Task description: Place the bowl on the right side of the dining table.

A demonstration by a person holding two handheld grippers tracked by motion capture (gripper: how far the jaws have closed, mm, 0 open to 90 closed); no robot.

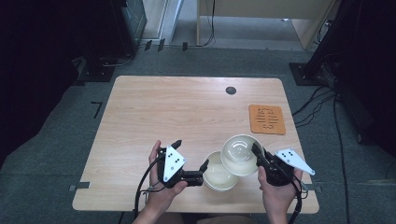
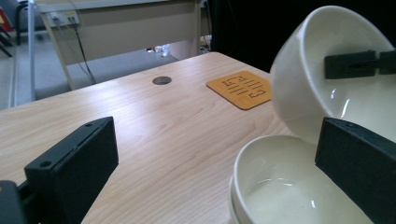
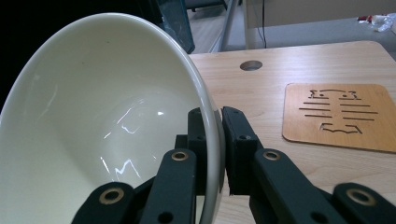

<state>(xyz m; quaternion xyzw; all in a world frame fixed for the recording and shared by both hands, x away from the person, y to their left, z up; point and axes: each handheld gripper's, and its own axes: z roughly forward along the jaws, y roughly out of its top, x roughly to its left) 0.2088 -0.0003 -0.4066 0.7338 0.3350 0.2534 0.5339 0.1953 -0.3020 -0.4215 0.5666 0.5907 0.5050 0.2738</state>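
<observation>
A cream bowl (image 1: 239, 154) hangs tilted above the table's front right, its opening facing up and toward the left. My right gripper (image 1: 256, 150) is shut on its rim; in the right gripper view one jaw sits inside the bowl (image 3: 102, 116) and one outside, and the right gripper (image 3: 219, 126) pinches the thin wall. Just below and left of it, a second cream bowl (image 1: 218, 176) rests on the table and looks nested in another bowl. My left gripper (image 1: 190, 155) is open beside that resting bowl (image 2: 280, 186), one jaw by its near rim, not pressing on it.
An orange wooden coaster (image 1: 266, 119) with cut-out lines lies at the right of the light wood table (image 1: 154, 112). A round dark cable hole (image 1: 230, 90) is near the far edge. Cables and stands crowd the floor behind and to the right.
</observation>
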